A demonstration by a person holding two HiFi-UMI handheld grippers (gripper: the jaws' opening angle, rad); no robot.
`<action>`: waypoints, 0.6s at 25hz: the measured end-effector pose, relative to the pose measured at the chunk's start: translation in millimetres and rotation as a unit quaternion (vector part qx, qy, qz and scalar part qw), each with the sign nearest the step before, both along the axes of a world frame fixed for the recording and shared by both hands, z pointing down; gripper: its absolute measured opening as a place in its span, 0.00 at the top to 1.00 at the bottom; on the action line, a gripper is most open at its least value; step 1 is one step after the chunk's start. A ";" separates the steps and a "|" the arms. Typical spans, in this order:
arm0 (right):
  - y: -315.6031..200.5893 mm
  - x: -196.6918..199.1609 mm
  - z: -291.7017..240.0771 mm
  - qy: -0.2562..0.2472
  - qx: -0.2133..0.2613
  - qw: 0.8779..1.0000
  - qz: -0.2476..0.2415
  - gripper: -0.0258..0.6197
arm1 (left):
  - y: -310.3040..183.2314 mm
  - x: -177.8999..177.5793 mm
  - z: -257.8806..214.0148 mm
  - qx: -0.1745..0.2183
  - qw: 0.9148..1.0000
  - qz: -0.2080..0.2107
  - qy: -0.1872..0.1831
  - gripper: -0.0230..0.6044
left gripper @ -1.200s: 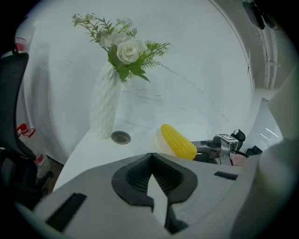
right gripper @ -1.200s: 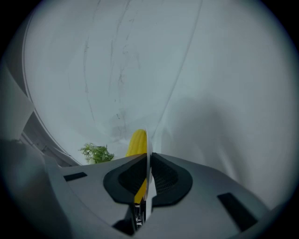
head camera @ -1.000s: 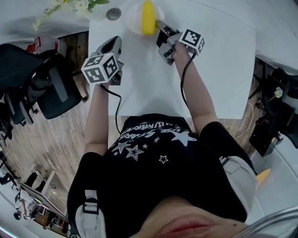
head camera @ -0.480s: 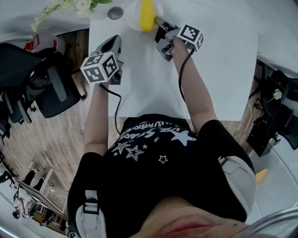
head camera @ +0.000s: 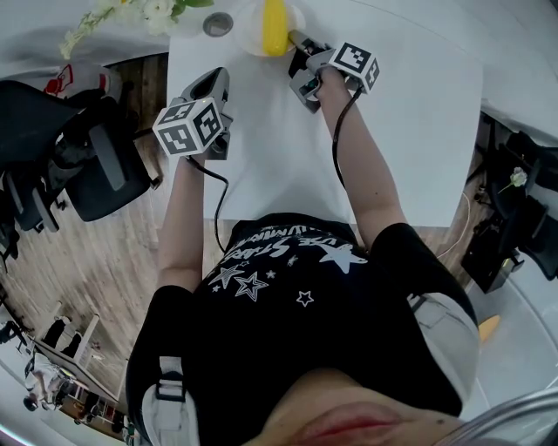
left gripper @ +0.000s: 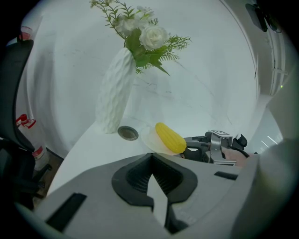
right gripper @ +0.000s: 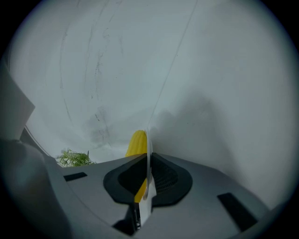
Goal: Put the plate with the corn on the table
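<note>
1. Gripping the near rim of the plate [head camera: 248, 33], the right hand-held gripper [head camera: 296, 42] has its jaws clenched on the thin edge, which runs edge-on between the pads in the right gripper view.
2. The corn [head camera: 275, 24] lies across the plate, just beyond the clamped rim.
3. The plate is at the far end of the white counter [head camera: 410, 131]. Whether it rests on the surface or is held just above it cannot be determined.
4. A white ribbed vase [left gripper: 114, 91] with white flowers [left gripper: 150, 35] stands on the counter left of the plate. A small round metal disc [left gripper: 127, 133] lies between vase and plate.
5. The left hand-held gripper [head camera: 212, 78] is over the counter's left edge, well apart from the plate, its jaws clenched together on nothing.
</note>
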State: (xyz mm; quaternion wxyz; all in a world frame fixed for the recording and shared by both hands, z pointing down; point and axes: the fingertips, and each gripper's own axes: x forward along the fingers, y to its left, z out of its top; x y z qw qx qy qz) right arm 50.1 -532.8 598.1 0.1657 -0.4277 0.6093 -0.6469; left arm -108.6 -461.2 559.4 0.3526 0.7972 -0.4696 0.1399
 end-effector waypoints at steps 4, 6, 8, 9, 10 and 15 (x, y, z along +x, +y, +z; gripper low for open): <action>-3.1 -1.1 3.8 0.006 -0.012 1.000 0.006 0.93 | -1.6 -0.8 2.8 -0.003 1.000 0.000 0.001 0.96; -4.2 -0.1 4.5 0.009 -0.017 1.000 0.011 0.93 | -1.2 -0.2 4.2 -0.005 1.000 0.000 0.002 0.96; -5.0 0.4 4.6 0.021 -0.020 0.999 0.014 0.93 | -0.1 -0.2 5.0 -0.007 1.000 0.001 0.001 0.96; -4.9 0.9 4.2 0.031 -0.020 0.999 0.012 0.93 | 0.7 -0.3 5.0 -0.009 1.000 0.000 0.001 0.96; -4.4 1.9 3.5 0.044 -0.020 0.999 0.010 0.94 | 1.8 0.2 4.6 -0.010 1.000 0.000 0.001 0.96; -5.1 3.5 4.2 0.077 -0.029 0.997 0.007 0.94 | 2.7 1.6 5.2 -0.015 1.000 -0.001 0.004 0.96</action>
